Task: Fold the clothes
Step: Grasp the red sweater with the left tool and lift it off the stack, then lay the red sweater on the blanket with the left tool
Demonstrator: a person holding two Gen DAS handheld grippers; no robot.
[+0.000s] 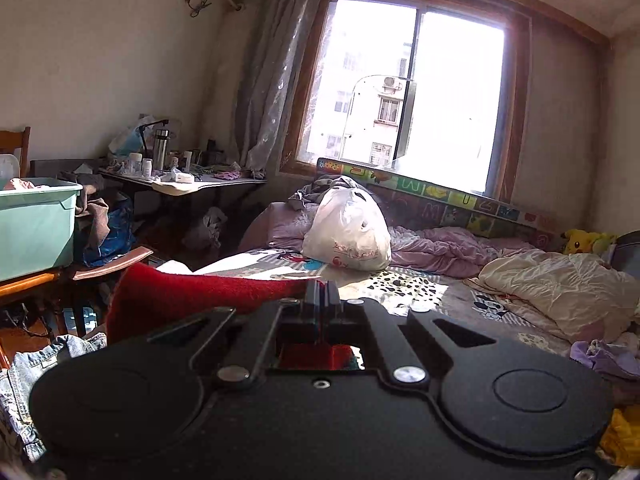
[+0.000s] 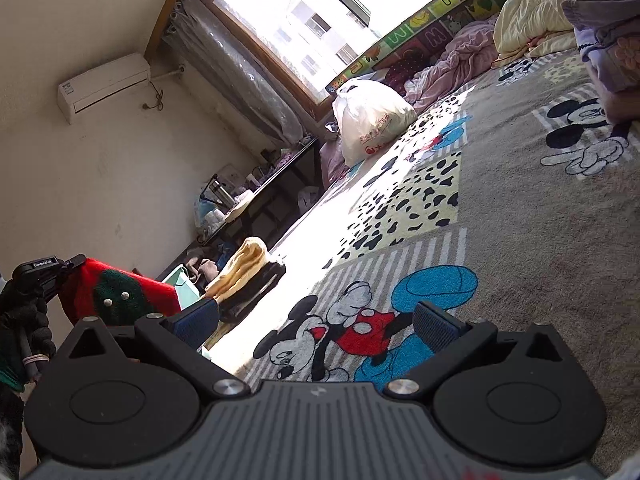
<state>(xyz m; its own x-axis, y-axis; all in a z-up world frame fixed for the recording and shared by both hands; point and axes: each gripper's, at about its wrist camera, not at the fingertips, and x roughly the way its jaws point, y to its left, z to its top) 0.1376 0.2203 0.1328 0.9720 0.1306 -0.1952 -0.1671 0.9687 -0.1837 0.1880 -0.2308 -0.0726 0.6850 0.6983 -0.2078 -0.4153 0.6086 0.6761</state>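
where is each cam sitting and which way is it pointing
Left wrist: sits on the left gripper, nearly level, facing the window across the bed; its jaws are shut on a red garment.
Right wrist: sits on the right gripper, rolled sideways, low over the bed; jaws open and empty, a gloved hand at left.
Shared: window, white bag, red garment, bed.

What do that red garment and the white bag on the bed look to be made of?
Red garment: apparently knitted wool or acrylic; matte, fuzzy surface, with a green patch in the right wrist view. White bag: thin plastic film, likely; glossy, crinkled, translucent in the sunlight, with knotted handles.
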